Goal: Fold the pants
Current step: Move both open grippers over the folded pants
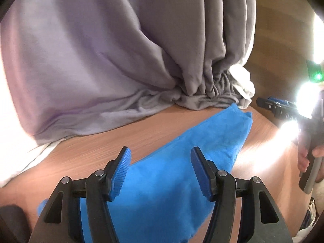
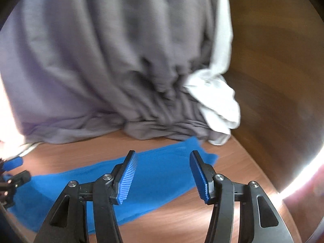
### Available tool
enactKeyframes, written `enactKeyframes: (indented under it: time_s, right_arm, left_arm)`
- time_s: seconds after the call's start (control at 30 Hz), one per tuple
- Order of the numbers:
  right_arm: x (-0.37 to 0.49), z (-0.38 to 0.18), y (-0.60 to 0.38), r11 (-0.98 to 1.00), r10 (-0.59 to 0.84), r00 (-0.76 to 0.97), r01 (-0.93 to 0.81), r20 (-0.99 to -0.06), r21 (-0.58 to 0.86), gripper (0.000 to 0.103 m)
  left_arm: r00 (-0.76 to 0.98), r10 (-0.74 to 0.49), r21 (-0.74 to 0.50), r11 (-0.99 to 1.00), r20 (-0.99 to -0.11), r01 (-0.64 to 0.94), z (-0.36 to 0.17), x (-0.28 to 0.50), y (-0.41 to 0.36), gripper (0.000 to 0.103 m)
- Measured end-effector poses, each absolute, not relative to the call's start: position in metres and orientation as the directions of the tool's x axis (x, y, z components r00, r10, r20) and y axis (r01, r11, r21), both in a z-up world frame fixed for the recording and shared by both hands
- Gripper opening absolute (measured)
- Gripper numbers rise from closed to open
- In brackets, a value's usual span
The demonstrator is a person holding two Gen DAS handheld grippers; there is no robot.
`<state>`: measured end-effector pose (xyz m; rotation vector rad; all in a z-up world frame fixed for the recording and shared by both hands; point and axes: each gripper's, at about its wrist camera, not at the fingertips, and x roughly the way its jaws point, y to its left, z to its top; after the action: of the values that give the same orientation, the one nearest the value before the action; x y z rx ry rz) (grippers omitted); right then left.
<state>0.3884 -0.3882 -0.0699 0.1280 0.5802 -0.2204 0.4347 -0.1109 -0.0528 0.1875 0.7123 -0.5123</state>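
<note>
One pair of blue pants (image 2: 113,184) lies flat on the wooden table (image 2: 182,220), stretched as a long strip from near you on the left toward the far right, its far end just short of the bunched grey curtain (image 2: 121,60). Your left tongs (image 1: 161,174) hang above the near part of the cloth, spread wide, nothing between the ribbed blue pads (image 1: 121,174). Your right tongs (image 2: 162,176) hover over the far half, also spread and holding nothing. Behind the pants, the curtain's gathered hem rests on the table, with a white cloth (image 2: 218,105) tucked at its right side against the brown wall (image 2: 273,70)
</note>
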Motion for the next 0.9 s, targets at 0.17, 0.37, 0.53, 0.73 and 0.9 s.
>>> enactKeyframes:
  time_s: [0.17,0.37,0.53,0.73,0.9]
  right_arm:
    - [0.369,-0.052,-0.345,0.985,-0.079,0.842,0.147,-0.534,0.087,0.055]
    - [0.351,-0.040,-0.282,0.993,0.003,0.861,0.056,-0.508,0.102,0.055]
    - [0.333,-0.035,-0.231,0.993,0.057,0.865,0.003,-0.499,0.118,0.055]
    - [0.320,-0.036,-0.185,0.990,0.077,0.861,-0.006,-0.502,0.140,0.055]
    - [0.316,-0.047,-0.143,0.988,0.065,0.854,0.018,-0.517,0.153,0.055]
  left_arm:
    - [0.660,-0.356,0.022,0.870,-0.662,0.493,-0.036,0.413,-0.065,0.063]
    - [0.670,-0.313,0.073,0.873,-0.673,0.482,-0.023,0.393,-0.013,0.063]
    - [0.659,-0.341,0.051,0.865,-0.670,0.499,-0.013,0.385,0.024,0.063]
    - [0.598,-0.380,0.072,0.801,-0.706,0.595,-0.011,0.394,0.062,0.063]
    - [0.501,-0.420,0.076,0.705,-0.756,0.705,-0.020,0.414,0.087,0.063]
